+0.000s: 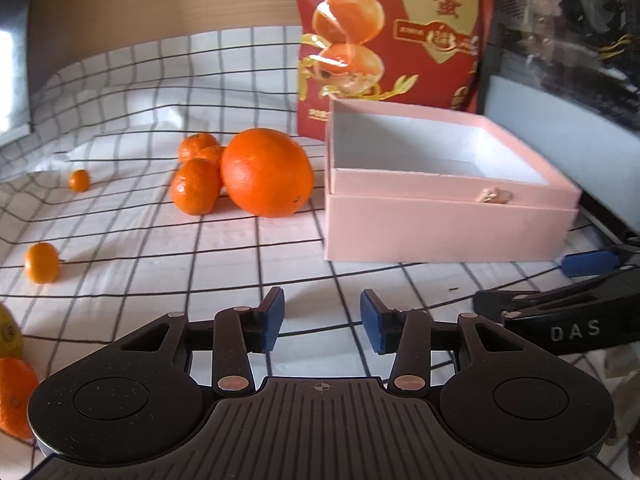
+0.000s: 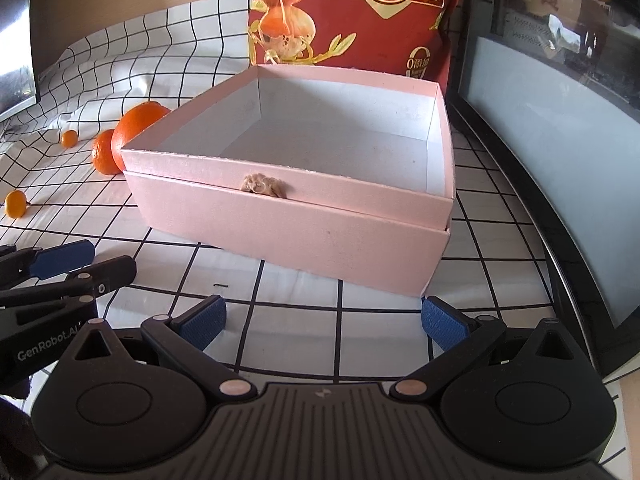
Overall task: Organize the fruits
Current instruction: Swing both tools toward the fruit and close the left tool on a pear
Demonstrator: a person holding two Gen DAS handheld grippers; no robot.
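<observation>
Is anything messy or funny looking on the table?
Yes. The fruit lies loose on the checked cloth: a big orange bunched with mandarins, and two tiny ones, one farther back and one nearer. The pink box holds nothing, and the cloth is wrinkled at the back.

My left tool [image 1: 322, 322] is black plastic with ribbed housing, copper-coloured rivets and blue textured pads [image 1: 273, 320]. My right tool [image 2: 323, 322] matches it; white lettering marks their sides.

Matt pink cardboard box [image 2: 288, 220] (glossy foil bag [image 2: 360, 12] behind)
</observation>
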